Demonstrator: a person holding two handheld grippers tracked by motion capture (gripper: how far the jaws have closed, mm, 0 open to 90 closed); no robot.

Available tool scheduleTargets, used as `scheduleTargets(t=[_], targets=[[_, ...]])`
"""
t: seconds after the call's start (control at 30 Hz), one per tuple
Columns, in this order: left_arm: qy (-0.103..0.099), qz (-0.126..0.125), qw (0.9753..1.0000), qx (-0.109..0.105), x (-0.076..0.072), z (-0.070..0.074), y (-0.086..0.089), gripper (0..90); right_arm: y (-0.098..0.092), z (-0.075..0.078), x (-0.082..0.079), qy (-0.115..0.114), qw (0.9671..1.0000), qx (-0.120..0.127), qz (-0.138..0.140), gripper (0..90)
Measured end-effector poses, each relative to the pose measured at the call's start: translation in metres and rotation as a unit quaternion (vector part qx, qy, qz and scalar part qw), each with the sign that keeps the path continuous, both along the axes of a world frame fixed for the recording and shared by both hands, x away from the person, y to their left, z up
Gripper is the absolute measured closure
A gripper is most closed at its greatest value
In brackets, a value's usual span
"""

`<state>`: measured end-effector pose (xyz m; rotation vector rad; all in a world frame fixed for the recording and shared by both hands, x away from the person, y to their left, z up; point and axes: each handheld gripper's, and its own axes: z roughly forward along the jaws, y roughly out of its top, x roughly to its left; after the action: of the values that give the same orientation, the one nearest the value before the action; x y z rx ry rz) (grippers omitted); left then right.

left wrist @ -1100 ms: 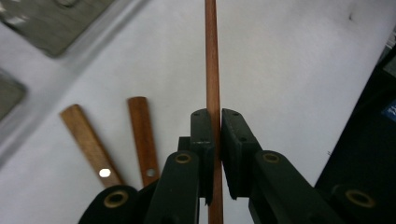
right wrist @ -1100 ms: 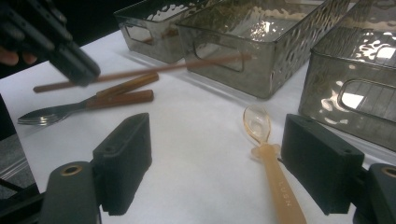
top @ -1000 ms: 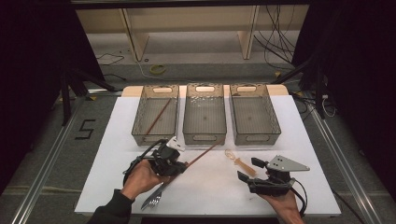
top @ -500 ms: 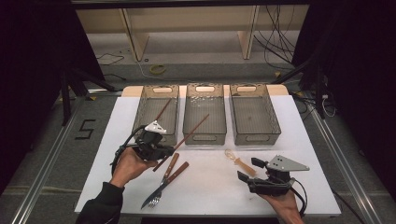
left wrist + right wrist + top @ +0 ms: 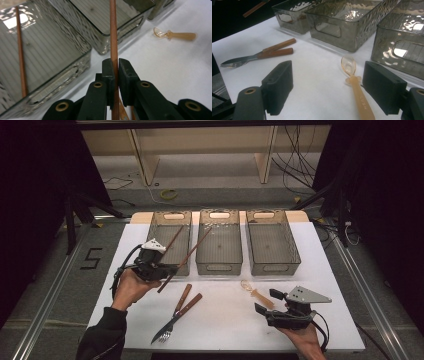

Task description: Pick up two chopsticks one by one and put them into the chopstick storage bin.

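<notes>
1. The chopstick is clamped between the jaws of the left gripper. In the left gripper view it runs straight up from the jaws and out past their tips.
2. In the high view the chopstick slants from low beside the left hand up to the right. Its far end is over the near left corner of the middle bin; whether it touches the rim I cannot tell.
3. The left gripper is held above the table, just in front of the left bin.
4. A second chopstick lies inside the left bin, leaning along its length; in the left gripper view it shows through the wall.
5. The right bin stands beside the middle one, all three in a row at the far side of the table.
6. A knife and a fork, both with wooden handles, lie side by side on the table in front of the bins, between the two hands.
7. A pale plastic spoon lies on the table near the right gripper.
8. The right gripper has its jaws wide apart and holds nothing; the spoon lies between them, nearer one jaw, its bowl pointing toward the bins.
</notes>
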<state>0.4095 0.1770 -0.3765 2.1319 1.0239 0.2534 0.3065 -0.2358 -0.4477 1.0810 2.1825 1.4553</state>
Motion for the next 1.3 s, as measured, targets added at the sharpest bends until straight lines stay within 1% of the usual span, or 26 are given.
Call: scheduleTargets(t=[0.13,0.2,0.43,0.53,0.67,0.83,0.97,1.03,1.3], targets=[[-0.006,0.006,1.0000,-0.001,0.007,0.002,0.006,83.1,-0.001,0.000,0.000,-0.002,1.0000,0.002,0.001,25.3],[-0.009,0.009,0.9999,-0.002,0.011,0.004,0.007,83.1,-0.001,0.000,0.000,0.000,1.0000,0.002,-0.001,25.2],[-0.017,0.026,0.9995,0.004,0.031,0.011,0.014,83.1,-0.001,0.000,0.000,-0.001,1.0000,0.003,0.000,25.2],[-0.022,0.034,0.9992,0.000,0.038,0.014,0.016,83.1,-0.001,0.000,0.000,0.000,1.0000,0.003,0.000,25.2],[-0.024,0.045,0.9987,0.005,0.049,0.018,0.019,83.1,-0.001,0.000,0.000,0.000,1.0000,0.003,0.000,25.2],[-0.026,0.059,0.9979,0.006,0.061,0.019,0.023,83.1,-0.001,0.000,0.000,0.001,1.0000,0.003,-0.001,25.2],[-0.025,0.067,0.9974,0.007,0.069,0.020,0.026,83.1,-0.001,0.000,0.001,0.001,1.0000,0.003,0.000,25.2],[-0.026,0.070,0.9972,0.011,0.072,0.020,0.027,83.1,-0.001,0.000,0.001,0.001,1.0000,0.004,0.000,25.2],[-0.027,0.091,0.9954,0.010,0.086,0.019,0.035,83.1,-0.001,-0.001,0.001,0.001,1.0000,0.004,0.000,25.1]])
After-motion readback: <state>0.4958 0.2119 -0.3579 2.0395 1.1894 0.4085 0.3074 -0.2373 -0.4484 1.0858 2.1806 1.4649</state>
